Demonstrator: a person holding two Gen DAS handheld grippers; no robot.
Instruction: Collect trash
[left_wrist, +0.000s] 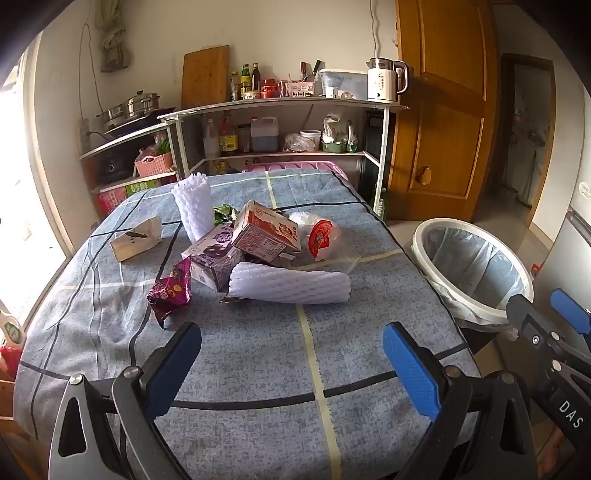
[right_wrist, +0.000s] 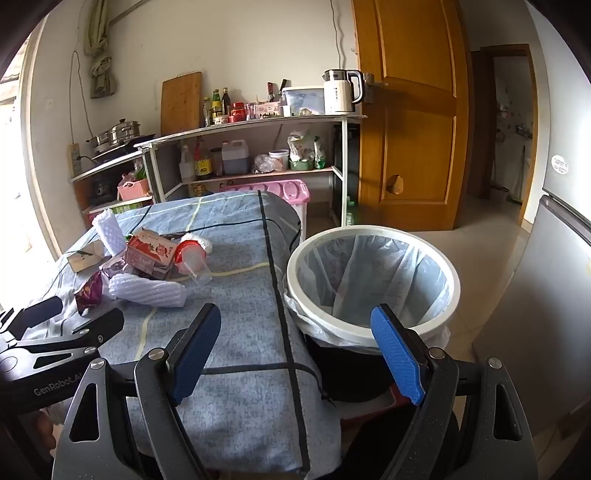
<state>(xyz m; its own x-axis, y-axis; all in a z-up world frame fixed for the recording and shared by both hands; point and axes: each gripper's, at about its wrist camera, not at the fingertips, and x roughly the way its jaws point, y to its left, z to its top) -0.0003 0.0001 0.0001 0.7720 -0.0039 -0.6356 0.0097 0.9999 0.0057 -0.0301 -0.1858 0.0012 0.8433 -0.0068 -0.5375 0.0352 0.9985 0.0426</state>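
A pile of trash lies mid-table: a white foam net sleeve (left_wrist: 291, 284) lying flat, another foam sleeve (left_wrist: 194, 206) standing, a purple carton (left_wrist: 214, 258), a red carton (left_wrist: 266, 230), a magenta snack wrapper (left_wrist: 171, 290), a red-lidded plastic cup (left_wrist: 321, 236) and a beige box (left_wrist: 136, 238). A white trash bin (right_wrist: 373, 284) with a clear liner stands right of the table. My left gripper (left_wrist: 291, 365) is open and empty over the near table. My right gripper (right_wrist: 295, 350) is open and empty at the table's right edge, near the bin.
The table wears a blue checked cloth (left_wrist: 258, 369). A metal shelf (left_wrist: 280, 107) with bottles, a kettle and pots stands behind it. A wooden door (left_wrist: 443, 110) is at the right, and a grey fridge (right_wrist: 546, 295) beyond the bin.
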